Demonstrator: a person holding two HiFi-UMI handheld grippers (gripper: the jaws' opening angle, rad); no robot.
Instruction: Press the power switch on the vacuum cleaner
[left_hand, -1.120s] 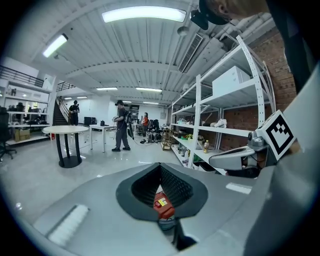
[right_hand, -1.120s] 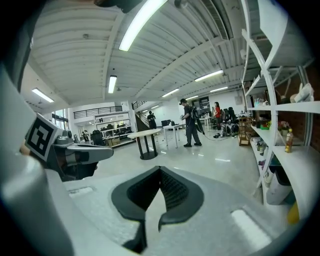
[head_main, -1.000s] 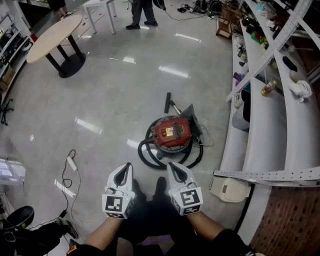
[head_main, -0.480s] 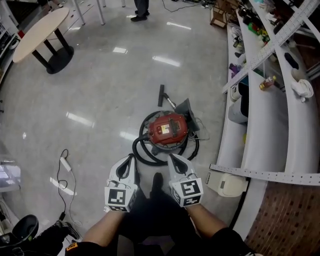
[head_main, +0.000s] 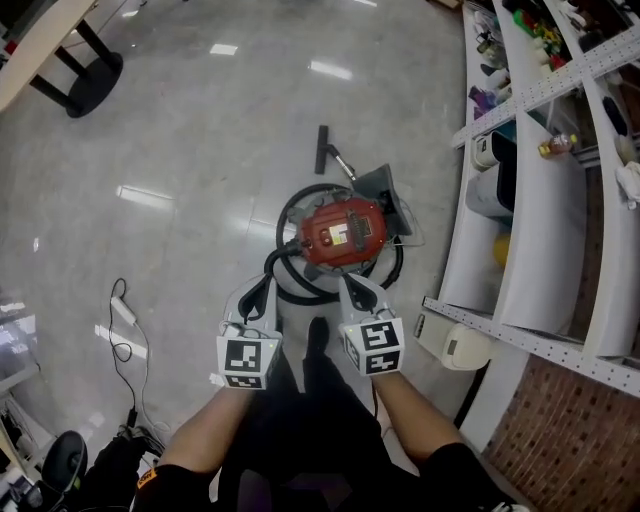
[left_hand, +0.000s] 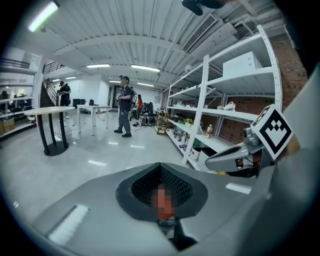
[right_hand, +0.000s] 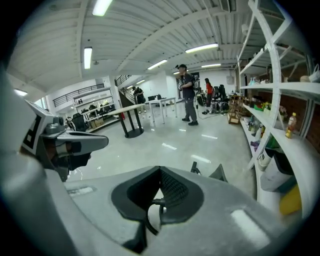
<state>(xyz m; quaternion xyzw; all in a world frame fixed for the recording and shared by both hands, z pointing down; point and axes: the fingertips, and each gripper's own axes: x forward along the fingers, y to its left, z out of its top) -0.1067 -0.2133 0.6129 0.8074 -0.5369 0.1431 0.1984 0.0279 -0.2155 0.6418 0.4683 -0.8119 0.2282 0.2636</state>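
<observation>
In the head view the vacuum cleaner (head_main: 340, 232) is seen from above. It stands on the floor (head_main: 200, 150) towards its right side, near the foot of the shelving (head_main: 540, 200) and just ahead of both gripper tips. Neither gripper view shows it whole. In the left gripper view only a blurred red patch is seen through the dark opening behind the tips. In the right gripper view a loop of black hose (head_main: 285, 290) is seen there, with the floor nozzle (head_main: 322, 150) just above the gripper body.

The standing people, the ceiling lights and the shelves from the side are shown only by the gripper views. Each gripper view also catches the other gripper at its edge.

One vacuum cleaner, one hose, one nozzle, one round table (head_main: 25, 45) and two grippers are counted. A thin cable (head_main: 122, 312) lies on the floor to the left, well apart from the vacuum cleaner.

The vacuum cleaner has a round red top with a pale label near its middle, and the hose is coiled around its base. The power switch cannot be made out.

The left gripper (head_main: 262, 284) is held with its jaws together and nothing between them. The right gripper (head_main: 350, 282) is likewise closed and empty. Both are held side by side, above the near edge of the hose coil and not touching the vacuum cleaner.
</observation>
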